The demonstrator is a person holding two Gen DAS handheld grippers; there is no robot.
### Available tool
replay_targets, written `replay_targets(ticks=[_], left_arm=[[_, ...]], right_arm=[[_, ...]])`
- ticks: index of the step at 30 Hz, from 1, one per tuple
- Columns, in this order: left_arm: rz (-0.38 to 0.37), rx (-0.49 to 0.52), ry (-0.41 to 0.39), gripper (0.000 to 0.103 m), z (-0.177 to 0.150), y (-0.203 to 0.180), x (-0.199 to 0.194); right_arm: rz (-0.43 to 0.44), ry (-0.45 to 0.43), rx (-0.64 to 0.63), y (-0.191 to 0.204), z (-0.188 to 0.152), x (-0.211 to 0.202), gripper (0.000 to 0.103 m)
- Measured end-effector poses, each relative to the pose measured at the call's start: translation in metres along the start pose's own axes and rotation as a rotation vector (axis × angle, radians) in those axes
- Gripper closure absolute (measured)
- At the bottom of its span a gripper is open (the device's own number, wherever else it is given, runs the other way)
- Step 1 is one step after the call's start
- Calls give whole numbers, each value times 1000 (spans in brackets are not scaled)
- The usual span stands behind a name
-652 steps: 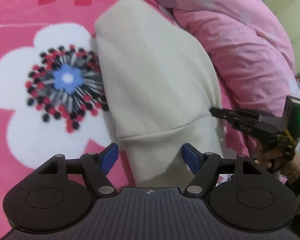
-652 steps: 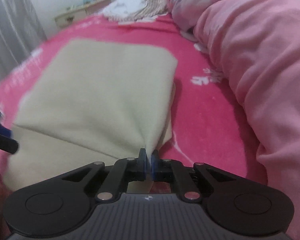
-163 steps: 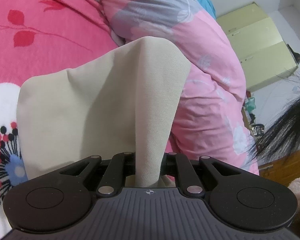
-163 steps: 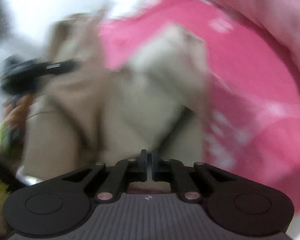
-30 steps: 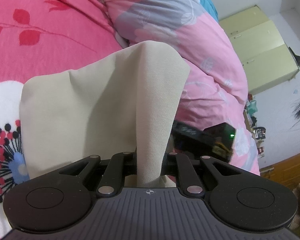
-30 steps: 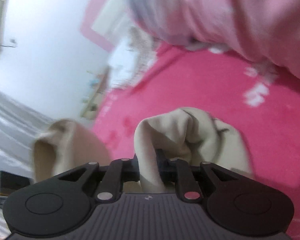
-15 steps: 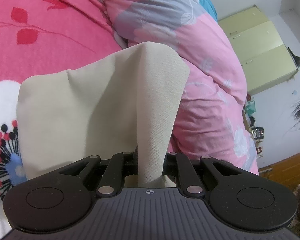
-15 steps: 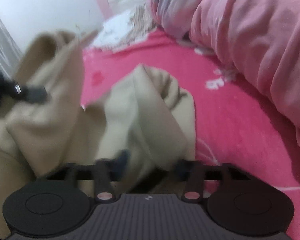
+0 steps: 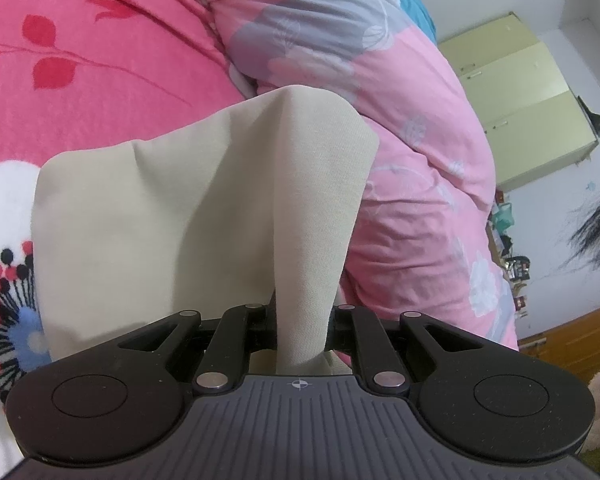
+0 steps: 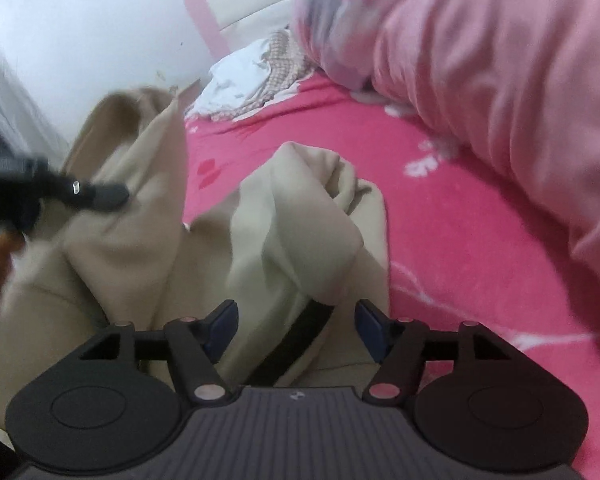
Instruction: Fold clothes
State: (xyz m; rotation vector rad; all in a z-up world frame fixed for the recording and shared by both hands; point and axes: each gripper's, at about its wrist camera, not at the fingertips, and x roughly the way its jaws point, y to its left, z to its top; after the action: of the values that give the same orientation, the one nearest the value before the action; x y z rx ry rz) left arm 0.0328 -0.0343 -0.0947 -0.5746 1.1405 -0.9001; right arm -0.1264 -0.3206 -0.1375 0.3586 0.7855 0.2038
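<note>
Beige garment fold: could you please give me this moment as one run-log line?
left gripper: shut on beige garment | right gripper: jaws opening, pads off the cloth | surface: pink bedspread

We see that the beige garment is a soft matt cloth with a fine ribbed weave, and the pink blanket under it looks like fleece, a little fuzzy and with no shine. Beside the garment, the pink quilt is a smoother padded cloth with soft creases. The left gripper has a body of matt black plastic with a fine grain and small shiny metal pins, the right gripper shows the same plastic with blue pads of matt look, and the cupboard beyond the quilt has smooth pale-green panels.
</note>
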Motion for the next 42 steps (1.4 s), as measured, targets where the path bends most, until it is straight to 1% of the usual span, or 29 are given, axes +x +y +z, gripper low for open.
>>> replay_targets(ticks=[4,6,7,11,13,14,16,18,20,22,26,28,31,35,37,38,39,42], left_arm=[[-1,1,0,92,-1,0,-1],[-1,0,-4,92,-1,1,-3],[-1,0,-6,92,-1,1,-4],[-2,-4,-6,92,-1,1,-2],[-1,0,-4,92,-1,1,0],[-1,2,-3,92,-1,0,0],[-2,-1,-4,92,0,1,-1],[-3,-3,-5,92,0,1,-1],[-3,-2,-6,92,-1,1,-1],[-2,0,-7,92,-1,1,-1],[-4,0,-6,92,0,1,0],[-5,2,-6,92,0,0,1],[-6,0,-6,92,0,1,2],[-7,3,-6,92,0,1,2],[-7,3,-5,92,1,2,2],[-7,2,-5,92,1,2,2],[-7,1,-4,92,1,3,2],[-9,1,-4,92,1,3,2]], right_arm=[[-91,-21,78,-14,3,-3,37],[-128,-46,60,-18,4,-10,37],[-144,-65,34,-16,5,-13,37],[-185,-176,-173,10,2,-23,34],[-189,-208,-292,25,-4,-24,34],[-187,-209,-336,30,-7,-22,34],[-186,-190,-378,34,-10,-18,34],[-203,-147,-377,31,-11,-9,36],[-201,-123,-336,25,-9,-4,37],[-193,-122,-308,20,-6,-2,39],[-214,-170,-342,24,-2,-4,41],[-222,-188,-360,25,1,-5,38],[-214,-152,-378,24,0,3,38],[-210,-120,-348,20,-1,6,38],[-199,-110,-334,18,-1,7,42],[-194,-99,-335,18,-1,8,50],[-196,-83,-334,17,-1,10,54],[-194,-53,-285,11,-1,11,57]])
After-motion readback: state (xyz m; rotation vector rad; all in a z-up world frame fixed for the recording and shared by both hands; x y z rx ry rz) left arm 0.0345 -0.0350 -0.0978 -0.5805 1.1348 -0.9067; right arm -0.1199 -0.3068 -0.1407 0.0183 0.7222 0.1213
